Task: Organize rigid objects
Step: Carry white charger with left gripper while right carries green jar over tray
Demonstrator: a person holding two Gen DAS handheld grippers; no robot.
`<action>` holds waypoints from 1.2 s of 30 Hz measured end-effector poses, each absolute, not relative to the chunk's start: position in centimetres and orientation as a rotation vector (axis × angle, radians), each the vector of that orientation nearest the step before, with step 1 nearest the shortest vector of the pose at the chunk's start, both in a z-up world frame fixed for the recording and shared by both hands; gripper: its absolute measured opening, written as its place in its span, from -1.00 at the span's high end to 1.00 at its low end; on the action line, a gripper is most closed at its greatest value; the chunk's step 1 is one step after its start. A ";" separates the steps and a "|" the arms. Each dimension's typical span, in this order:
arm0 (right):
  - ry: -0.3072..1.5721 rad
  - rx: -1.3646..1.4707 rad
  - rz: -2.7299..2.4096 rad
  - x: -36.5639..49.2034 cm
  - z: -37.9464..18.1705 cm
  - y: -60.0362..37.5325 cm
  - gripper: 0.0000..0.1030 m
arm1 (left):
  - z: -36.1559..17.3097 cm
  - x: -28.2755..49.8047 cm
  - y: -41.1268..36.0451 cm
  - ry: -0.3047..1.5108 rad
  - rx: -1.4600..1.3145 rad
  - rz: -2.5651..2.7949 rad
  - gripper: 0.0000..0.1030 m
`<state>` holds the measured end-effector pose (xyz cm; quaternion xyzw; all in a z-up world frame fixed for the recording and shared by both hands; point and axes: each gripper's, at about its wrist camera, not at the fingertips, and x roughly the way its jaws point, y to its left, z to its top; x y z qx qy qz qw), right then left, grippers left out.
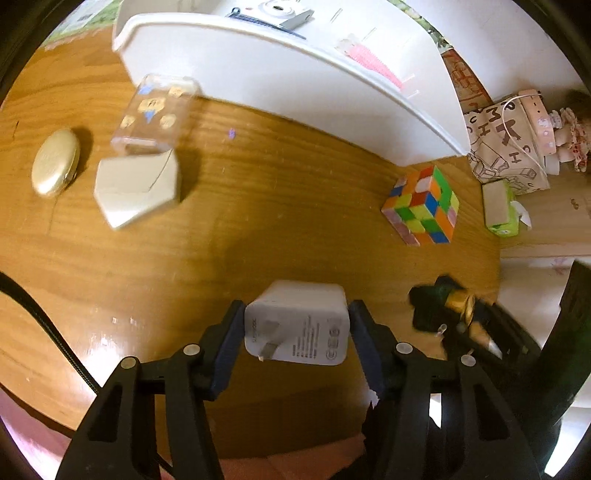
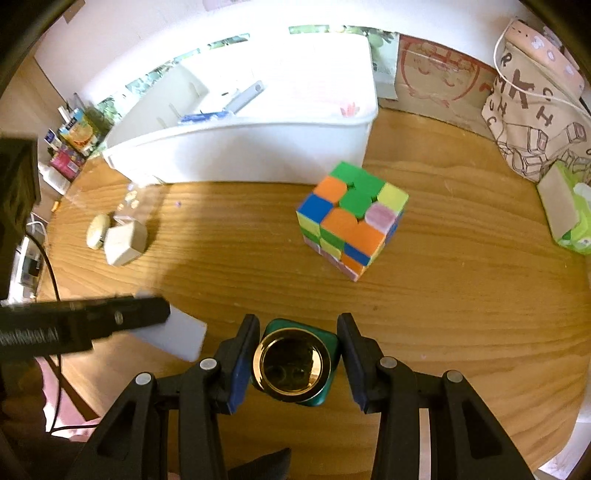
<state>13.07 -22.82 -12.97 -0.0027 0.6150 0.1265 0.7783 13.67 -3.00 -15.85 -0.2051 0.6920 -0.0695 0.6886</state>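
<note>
Left gripper (image 1: 295,325) jaws clamp charger (image 1: 297,321) | right gripper (image 2: 297,354) jaws clamp green bottle (image 2: 295,363)

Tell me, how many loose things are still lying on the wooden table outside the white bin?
4 on the table: a gold oval case, a clear box, a beige box, and a puzzle cube. Others may lie out of view.

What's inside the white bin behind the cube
In the white bin, a white instant camera, a blue-edged item and something pink show. The front wall hides the bin's floor.
</note>
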 end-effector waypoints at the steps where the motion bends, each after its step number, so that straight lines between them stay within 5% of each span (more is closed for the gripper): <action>1: 1.329 -0.002 0.281 13.3 -12.8 -22.8 0.15 | -15.8 13.4 -2.9 1.554 -0.462 -0.152 -0.16; 14: 1.180 -0.024 0.390 15.7 -5.6 -21.4 0.15 | -12.5 12.9 -4.2 1.588 -0.335 -0.245 -0.16; 36: 1.032 -0.004 0.457 22.5 0.0 -19.5 0.14 | -1.6 21.2 -3.4 1.266 -0.129 -0.297 -0.16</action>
